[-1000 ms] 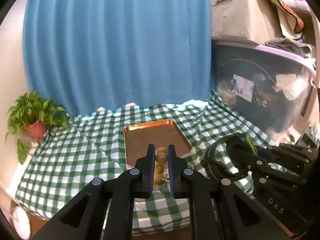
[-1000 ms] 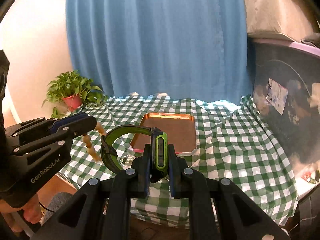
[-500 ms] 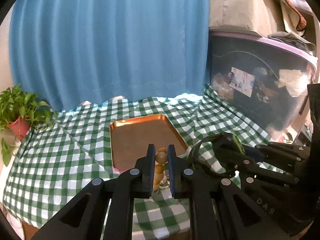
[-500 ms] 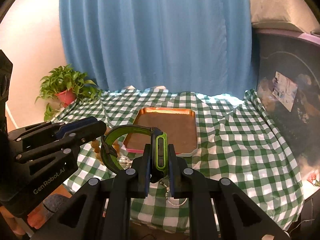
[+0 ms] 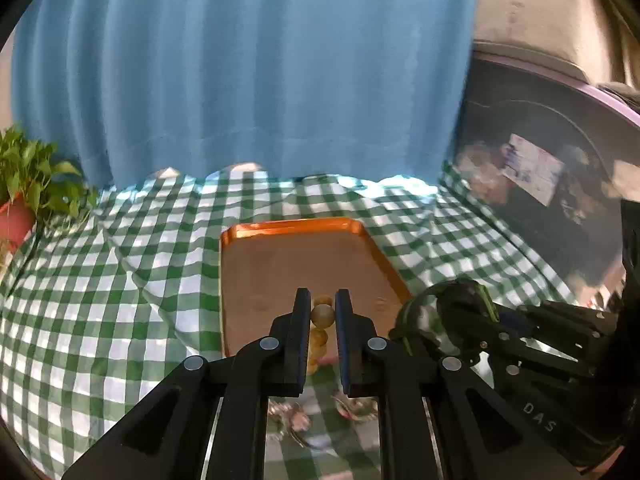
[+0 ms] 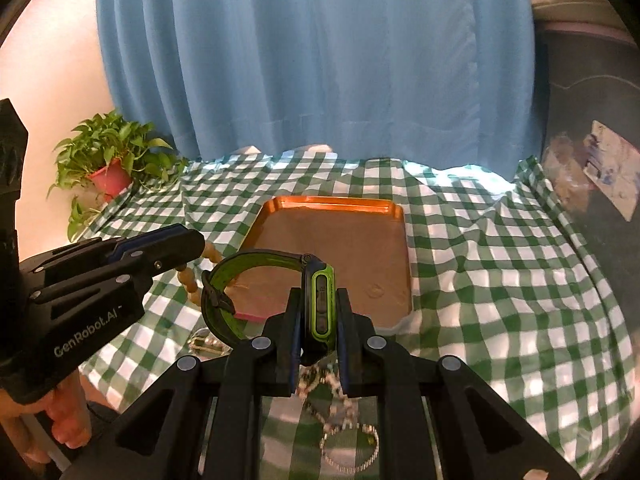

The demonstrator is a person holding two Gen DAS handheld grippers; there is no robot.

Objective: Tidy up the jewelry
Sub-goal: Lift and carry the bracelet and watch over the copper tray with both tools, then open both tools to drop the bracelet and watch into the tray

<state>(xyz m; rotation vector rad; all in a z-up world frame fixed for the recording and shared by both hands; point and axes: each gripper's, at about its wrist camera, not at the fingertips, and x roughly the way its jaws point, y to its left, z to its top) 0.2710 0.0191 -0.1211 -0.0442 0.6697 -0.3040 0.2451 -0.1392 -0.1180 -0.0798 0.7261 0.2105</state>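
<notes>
Left tongs (image 5: 322, 312) around bead bracelet (image 5: 322, 314), right tongs (image 6: 318, 308) around watch (image 6: 320, 300).

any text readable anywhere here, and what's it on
"GenRobot.AI": white print on the side of the left tool, seen from the right wrist.
"DAS": upside down, on the body of the right tool, seen from the left wrist.
Paper label on the dark bin: too blurred to read.

My left claw (image 5: 323, 312) hides the bead bracelet's (image 5: 322, 315) lower part; blurred jewelry (image 5: 296, 424) beneath, I can't identify.
</notes>
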